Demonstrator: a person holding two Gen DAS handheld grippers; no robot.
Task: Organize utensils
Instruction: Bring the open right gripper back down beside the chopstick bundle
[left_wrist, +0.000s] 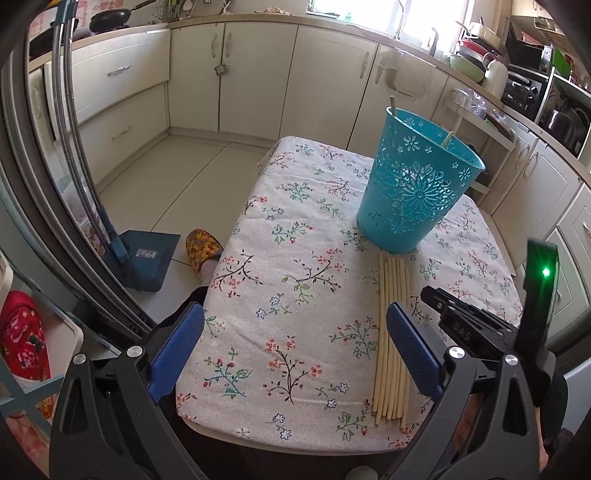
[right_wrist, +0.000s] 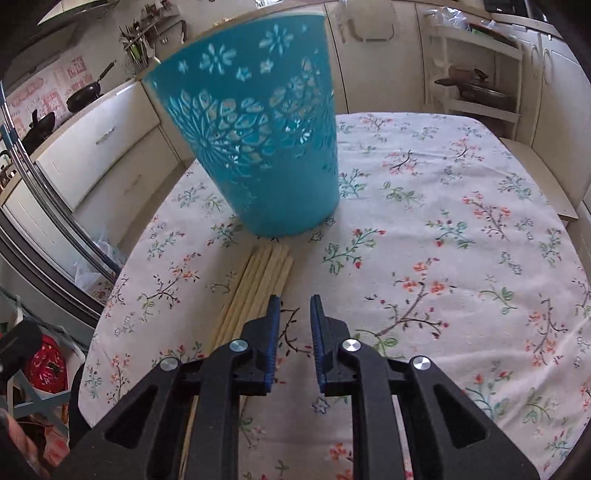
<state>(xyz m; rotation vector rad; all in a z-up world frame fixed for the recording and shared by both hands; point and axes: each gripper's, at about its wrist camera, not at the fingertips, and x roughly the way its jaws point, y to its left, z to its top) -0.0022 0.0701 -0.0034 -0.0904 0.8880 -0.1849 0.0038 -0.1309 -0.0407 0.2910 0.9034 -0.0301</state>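
Several wooden chopsticks (left_wrist: 392, 339) lie side by side in a flat bundle on the floral tablecloth (left_wrist: 295, 295), with their far ends just in front of the foot of the blue basket (left_wrist: 417, 184). I think they are laid parallel like this so that a gripper can take one or two from the edge without disturbing the others. The basket stands upright on the cloth, and two sticks (left_wrist: 392, 101) already rise above its rim, so it seems to be the place where the utensils must go; part of the work looks done and most of it remains.

In the right wrist view, the right gripper (right_wrist: 294, 306) hangs low over the cloth, just to the right of the bundle, and its jaws are a little apart with nothing between them. Its left finger is over or very near the outermost stick, but I cannot tell if it touches. This narrow opening probably suits a thin stick better than a wide one.

In its own view, the left gripper (left_wrist: 295, 325) is held back at the near edge of the table, its jaws wide apart and empty, with one finger over the near part of the bundle. It seems to wait, perhaps so as not to block the other.
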